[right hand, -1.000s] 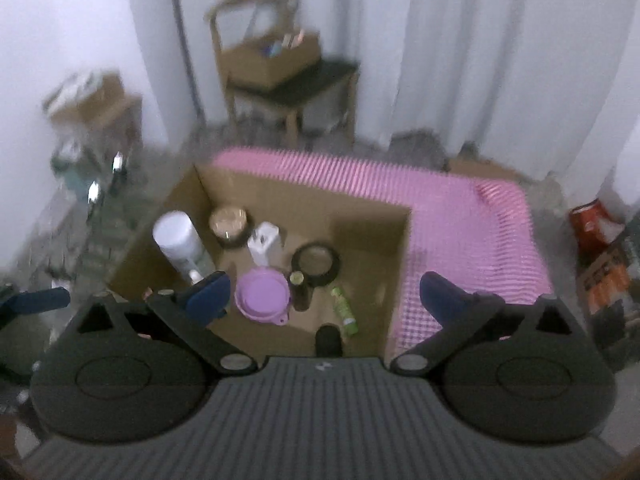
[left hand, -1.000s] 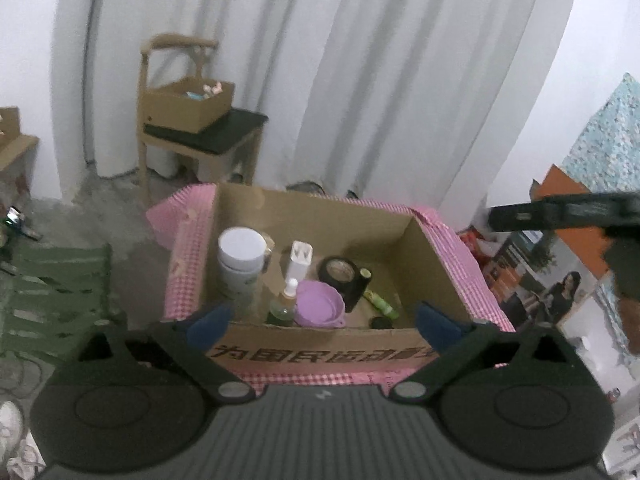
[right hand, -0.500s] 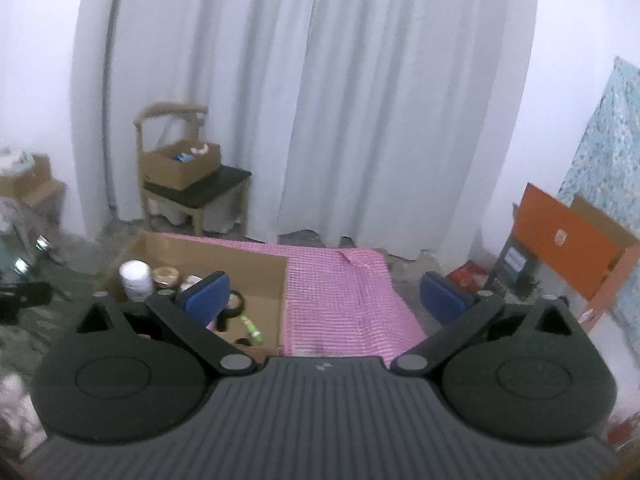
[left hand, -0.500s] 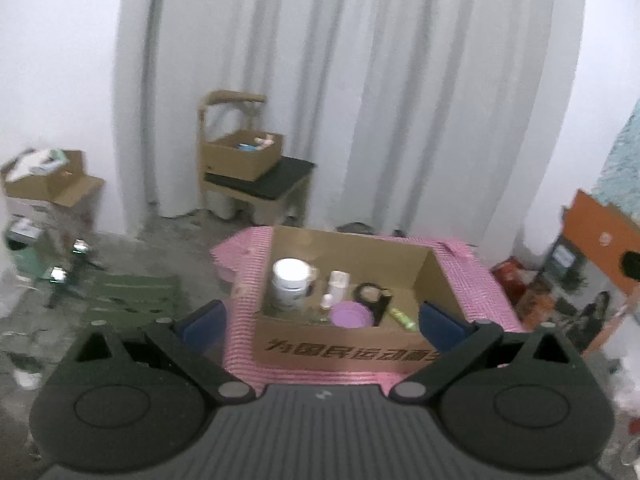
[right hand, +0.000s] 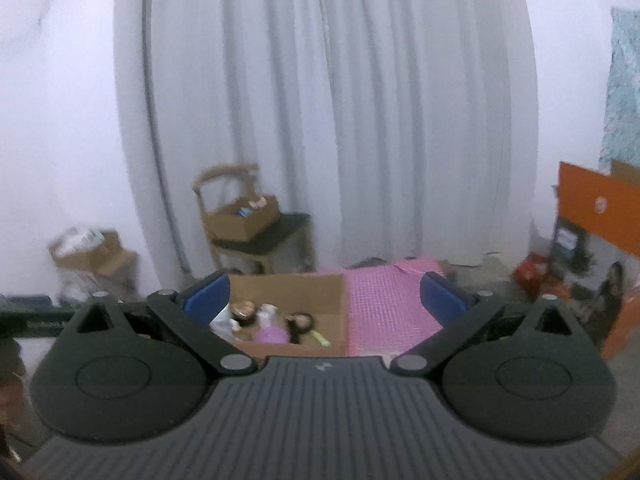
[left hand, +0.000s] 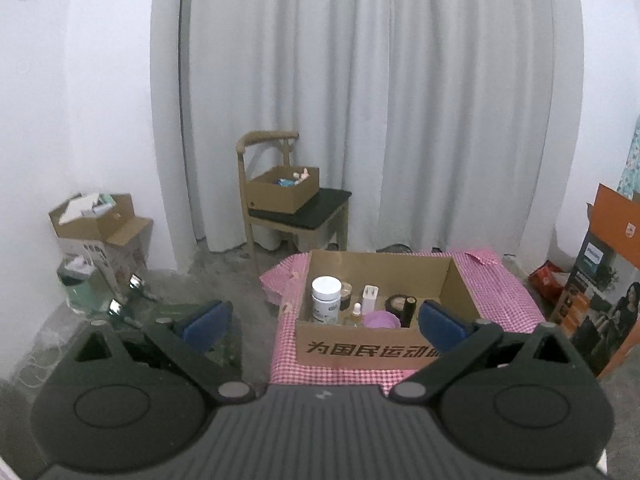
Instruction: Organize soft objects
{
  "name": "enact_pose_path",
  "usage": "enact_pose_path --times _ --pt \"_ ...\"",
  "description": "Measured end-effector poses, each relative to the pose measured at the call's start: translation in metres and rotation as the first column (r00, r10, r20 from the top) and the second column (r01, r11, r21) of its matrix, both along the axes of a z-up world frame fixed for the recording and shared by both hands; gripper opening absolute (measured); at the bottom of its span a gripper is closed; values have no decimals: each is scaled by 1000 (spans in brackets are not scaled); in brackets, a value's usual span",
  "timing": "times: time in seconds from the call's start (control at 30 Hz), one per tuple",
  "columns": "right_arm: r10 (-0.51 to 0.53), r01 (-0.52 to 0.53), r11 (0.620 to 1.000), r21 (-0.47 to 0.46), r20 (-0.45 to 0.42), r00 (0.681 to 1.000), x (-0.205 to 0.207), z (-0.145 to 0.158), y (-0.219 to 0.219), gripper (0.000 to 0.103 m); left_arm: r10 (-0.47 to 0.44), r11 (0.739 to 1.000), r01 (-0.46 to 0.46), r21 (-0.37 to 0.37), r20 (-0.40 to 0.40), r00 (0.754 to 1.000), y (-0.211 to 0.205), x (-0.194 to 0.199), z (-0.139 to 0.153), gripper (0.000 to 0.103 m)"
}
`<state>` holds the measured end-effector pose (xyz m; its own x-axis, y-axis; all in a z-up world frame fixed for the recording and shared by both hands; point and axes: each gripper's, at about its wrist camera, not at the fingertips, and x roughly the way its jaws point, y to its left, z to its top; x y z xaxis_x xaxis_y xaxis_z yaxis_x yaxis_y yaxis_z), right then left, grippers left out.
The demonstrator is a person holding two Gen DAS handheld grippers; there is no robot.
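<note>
White curtain (left hand: 360,120) behind | chair (left hand: 296,208) holds box (left hand: 286,192) | cardboard box (left hand: 380,320) on checkered cloth (left hand: 504,300)

A wooden chair (left hand: 280,208) stands against the white curtain (left hand: 360,100), a small cardboard box (left hand: 286,190) resting on its dark seat. Left of the chair, an open carton (left hand: 98,216) sits against the wall, a green container (left hand: 82,290) just in front of it. Far right of the chair, an orange printed box (left hand: 600,280) leans upright, red packaging (left hand: 546,278) at its foot.
</note>
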<state>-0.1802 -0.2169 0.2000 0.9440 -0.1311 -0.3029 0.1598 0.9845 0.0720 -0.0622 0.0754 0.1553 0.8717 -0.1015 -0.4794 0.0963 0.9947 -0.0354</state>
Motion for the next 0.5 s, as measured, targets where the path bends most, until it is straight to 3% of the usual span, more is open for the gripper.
enact_pose_path --times 0.13,0.27,0.37,0.5 --pt "63 -65 994 86 25 998 -9 -5 -12 102 28 999 -30 37 35 999 -1 -14 9 103" --pt "44 -44 999 18 -1 999 1 -8 -8 102 34 999 -35 24 38 999 -4 -11 14 103" --pt "23 -24 999 -29 -37 999 25 -15 -1 102 11 1000 -11 -14 -1 1000 -6 3 10 103" --pt "31 -37 998 -53 -99 995 63 -27 1 102 -5 1000 5 3 -58 998 -17 34 -5 103"
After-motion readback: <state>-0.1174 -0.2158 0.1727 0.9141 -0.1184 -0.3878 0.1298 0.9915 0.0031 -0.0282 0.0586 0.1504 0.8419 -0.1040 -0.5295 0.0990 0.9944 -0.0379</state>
